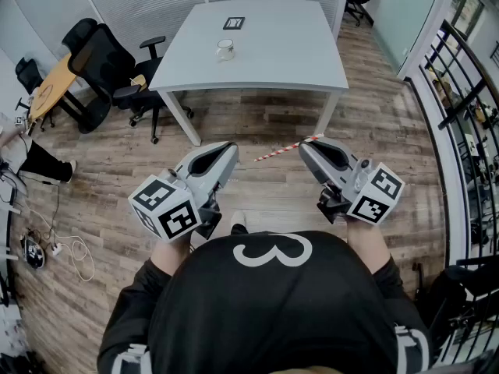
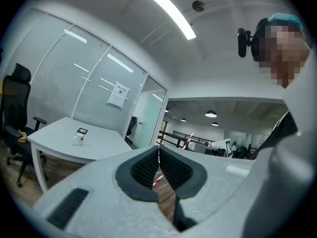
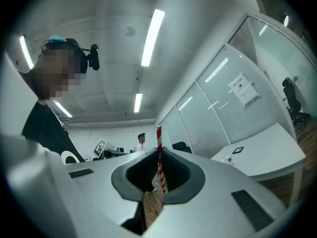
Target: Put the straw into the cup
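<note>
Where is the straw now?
Head view, right of centre: the straw is clamped in the right gripper, jutting left over the floor, short of the table with the cup.

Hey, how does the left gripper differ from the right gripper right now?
The right gripper is shut on the striped straw; the left gripper is shut on nothing. The left gripper angles rightward, the right gripper leftward. Both are held low over the wood floor, short of the table.

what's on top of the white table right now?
A cup and, behind it, a small marker card. Straw isn't there: right tool holds it. Cup's inside too small to tell.
</note>
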Demonstrator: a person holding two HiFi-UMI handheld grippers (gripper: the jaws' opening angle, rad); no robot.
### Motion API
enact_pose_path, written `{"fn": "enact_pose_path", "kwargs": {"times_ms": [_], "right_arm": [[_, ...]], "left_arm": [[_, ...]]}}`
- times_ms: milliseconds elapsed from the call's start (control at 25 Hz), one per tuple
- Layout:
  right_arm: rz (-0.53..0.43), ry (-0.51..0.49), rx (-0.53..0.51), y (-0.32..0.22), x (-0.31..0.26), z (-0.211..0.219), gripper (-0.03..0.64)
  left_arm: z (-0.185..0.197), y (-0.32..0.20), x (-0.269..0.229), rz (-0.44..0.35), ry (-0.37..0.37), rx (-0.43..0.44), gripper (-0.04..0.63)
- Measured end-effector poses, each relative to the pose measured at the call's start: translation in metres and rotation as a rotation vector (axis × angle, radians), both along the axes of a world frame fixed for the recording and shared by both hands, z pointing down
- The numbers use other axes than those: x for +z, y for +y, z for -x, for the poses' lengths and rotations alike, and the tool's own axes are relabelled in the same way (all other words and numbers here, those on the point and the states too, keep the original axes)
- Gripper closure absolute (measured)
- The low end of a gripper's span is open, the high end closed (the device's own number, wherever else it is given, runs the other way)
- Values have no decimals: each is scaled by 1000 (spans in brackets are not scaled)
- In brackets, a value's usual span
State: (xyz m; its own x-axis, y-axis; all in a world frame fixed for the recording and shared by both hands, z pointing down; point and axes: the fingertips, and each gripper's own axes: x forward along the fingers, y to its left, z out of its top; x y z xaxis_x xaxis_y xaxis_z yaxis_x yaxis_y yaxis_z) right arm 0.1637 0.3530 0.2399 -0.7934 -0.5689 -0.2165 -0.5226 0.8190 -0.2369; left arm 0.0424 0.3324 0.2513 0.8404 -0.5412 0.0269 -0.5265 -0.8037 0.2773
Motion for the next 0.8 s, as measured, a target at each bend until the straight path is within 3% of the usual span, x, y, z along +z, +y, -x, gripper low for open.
{"fn": "enact_pose_path", "kwargs": {"times_ms": [800], "right_arm": [[46,-52,4,-12,14,-3,586]], "left_arm": [[1,-5,16,21,2,-8,575]]}}
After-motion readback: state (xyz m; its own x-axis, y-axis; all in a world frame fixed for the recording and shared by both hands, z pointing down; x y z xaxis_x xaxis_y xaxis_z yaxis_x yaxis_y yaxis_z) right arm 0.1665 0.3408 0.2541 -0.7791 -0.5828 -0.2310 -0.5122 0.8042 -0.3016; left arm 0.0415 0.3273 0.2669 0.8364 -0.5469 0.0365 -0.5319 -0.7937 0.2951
